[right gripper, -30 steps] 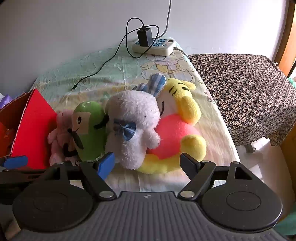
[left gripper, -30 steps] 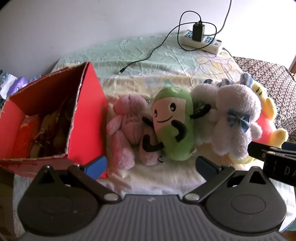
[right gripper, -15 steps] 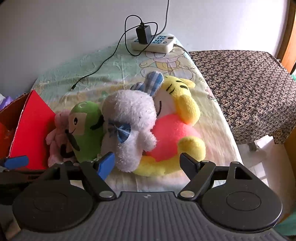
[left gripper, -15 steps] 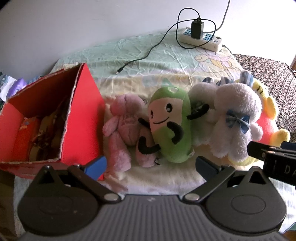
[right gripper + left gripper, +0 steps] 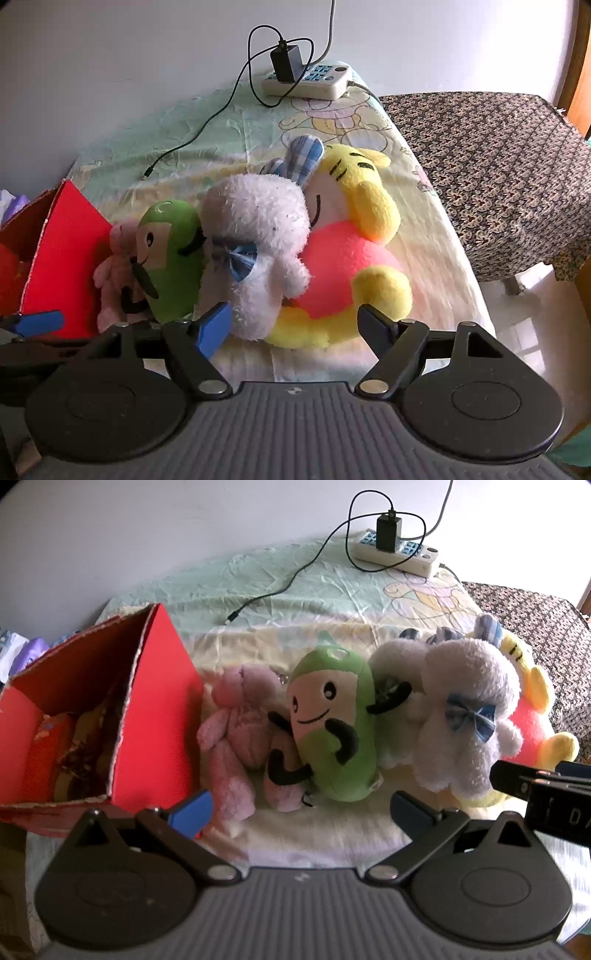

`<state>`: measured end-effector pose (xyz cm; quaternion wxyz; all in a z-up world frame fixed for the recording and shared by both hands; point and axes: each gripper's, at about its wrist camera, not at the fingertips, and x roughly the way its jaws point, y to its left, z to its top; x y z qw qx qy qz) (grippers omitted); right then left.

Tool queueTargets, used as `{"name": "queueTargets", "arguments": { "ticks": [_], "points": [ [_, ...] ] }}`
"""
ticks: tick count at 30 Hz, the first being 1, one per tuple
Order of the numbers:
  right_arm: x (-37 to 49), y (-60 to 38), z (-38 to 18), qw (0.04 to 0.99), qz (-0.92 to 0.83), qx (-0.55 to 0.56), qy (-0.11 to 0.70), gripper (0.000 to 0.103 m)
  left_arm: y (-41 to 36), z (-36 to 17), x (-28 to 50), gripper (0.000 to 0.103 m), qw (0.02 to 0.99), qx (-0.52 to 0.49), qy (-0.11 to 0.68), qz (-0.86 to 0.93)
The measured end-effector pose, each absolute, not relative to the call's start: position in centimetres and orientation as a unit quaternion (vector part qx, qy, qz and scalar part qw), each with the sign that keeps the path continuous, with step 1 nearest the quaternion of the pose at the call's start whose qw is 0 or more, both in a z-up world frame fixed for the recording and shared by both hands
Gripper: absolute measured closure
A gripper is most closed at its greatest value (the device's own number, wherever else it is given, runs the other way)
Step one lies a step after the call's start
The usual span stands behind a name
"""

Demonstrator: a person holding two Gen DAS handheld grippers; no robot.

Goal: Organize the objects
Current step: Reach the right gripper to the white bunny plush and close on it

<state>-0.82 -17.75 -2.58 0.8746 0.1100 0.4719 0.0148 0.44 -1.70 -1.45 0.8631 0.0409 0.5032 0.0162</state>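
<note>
Ahead of the wide, empty left gripper [image 5: 301, 806] fingers, pink plush [image 5: 236, 731] beside red box [image 5: 155, 716]: close around its body; right gripper [image 5: 295, 323] also wide.

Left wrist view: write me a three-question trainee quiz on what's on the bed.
1. True or false: the left gripper is shut on a toy.
2. Which toy lies nearest the red box? A) white plush B) pink plush C) green plush
3. What is plugged into the power strip?

Key: 1. False; it is open and empty. 2. B. 3. A black charger.
</note>
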Motion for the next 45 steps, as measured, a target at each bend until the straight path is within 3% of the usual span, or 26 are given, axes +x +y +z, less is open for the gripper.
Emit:
{"name": "queueTargets", "arguments": {
  "ticks": [13,29,39,45],
  "points": [
    [-0.5,-18.0,-2.9,0.874,0.049,0.140,0.463,0.034,-0.6,-1.9,0.1,0.001,0.862,0.026,0.506,0.005],
    [0.4,-19.7,-2.3,0.882,0.030,0.142,0.449,0.038,-2.0,-1.1,1.9,0.004,0.871,0.022,0.491,-0.020],
    [1.9,-20.7,-1.9,0.881,0.076,0.193,0.425,0.040,-4.5,-1.3,2.7,0.028,0.877,0.008,0.467,-0.115],
    [3.9,-20.2,-3.0,0.869,0.109,0.209,0.434,0.040,-5.8,-2.4,3.7,0.029,0.865,-0.008,0.470,-0.173]
  ]
}}
